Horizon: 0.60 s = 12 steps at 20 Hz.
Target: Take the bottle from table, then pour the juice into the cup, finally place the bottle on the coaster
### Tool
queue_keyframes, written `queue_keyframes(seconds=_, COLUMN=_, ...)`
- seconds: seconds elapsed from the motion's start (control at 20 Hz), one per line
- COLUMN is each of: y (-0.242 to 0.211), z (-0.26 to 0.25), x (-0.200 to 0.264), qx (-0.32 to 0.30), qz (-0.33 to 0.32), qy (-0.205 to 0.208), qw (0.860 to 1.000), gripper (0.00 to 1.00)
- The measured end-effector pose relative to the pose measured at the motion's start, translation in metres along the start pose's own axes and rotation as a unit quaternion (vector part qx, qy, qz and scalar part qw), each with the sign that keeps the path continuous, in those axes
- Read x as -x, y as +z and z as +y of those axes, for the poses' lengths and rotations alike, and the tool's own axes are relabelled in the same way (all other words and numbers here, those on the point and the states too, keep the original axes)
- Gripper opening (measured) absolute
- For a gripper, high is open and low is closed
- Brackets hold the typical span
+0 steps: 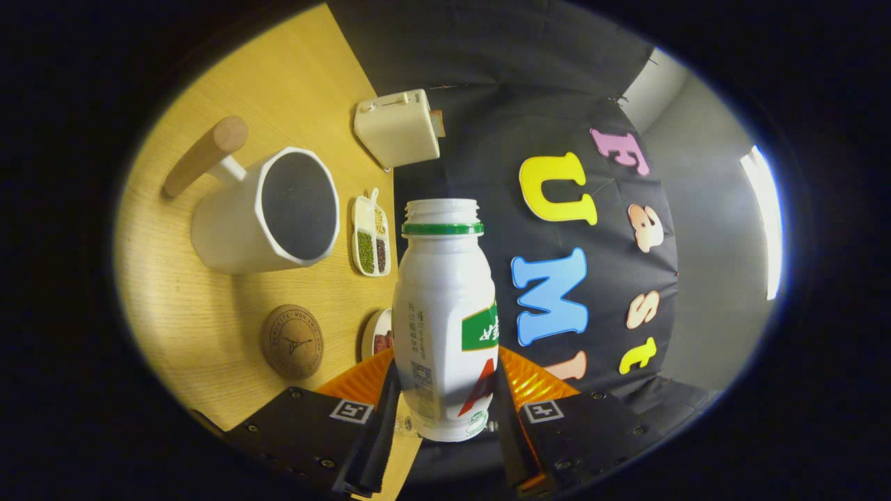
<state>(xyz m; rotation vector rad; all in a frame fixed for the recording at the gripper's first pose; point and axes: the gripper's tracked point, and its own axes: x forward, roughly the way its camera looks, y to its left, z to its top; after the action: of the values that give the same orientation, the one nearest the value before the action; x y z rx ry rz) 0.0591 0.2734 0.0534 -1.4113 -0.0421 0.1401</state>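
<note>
My gripper [443,400] is shut on a white plastic bottle [445,306] with a green neck ring and no cap. The bottle stands out straight ahead between the fingers, held by its lower body, and the whole view is rolled sideways. Left of the bottle, on the wooden table [209,327], sits a white faceted cup [268,212] with a wooden handle, its dark mouth facing me. A round cork coaster [292,341] lies on the table nearer the fingers than the cup, with nothing on it.
A cream toaster [398,129] stands beyond the cup against the black cloth wall. A small white divided dish of beans [371,236] lies between cup and bottle. Part of a small plate with something red [379,334] shows just behind the bottle's base.
</note>
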Motion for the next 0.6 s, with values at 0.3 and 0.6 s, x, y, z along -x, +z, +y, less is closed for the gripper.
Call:
queue_keyframes(seconds=0.3, y=-0.004, z=0.018, x=0.002, qx=-0.106, qz=0.005, qy=0.043, qw=0.993, gripper=0.64)
queue_keyframes(seconds=0.6, y=-0.009, z=0.022, x=0.006, qx=-0.252, qz=0.001, qy=0.075, qw=0.965, gripper=0.64)
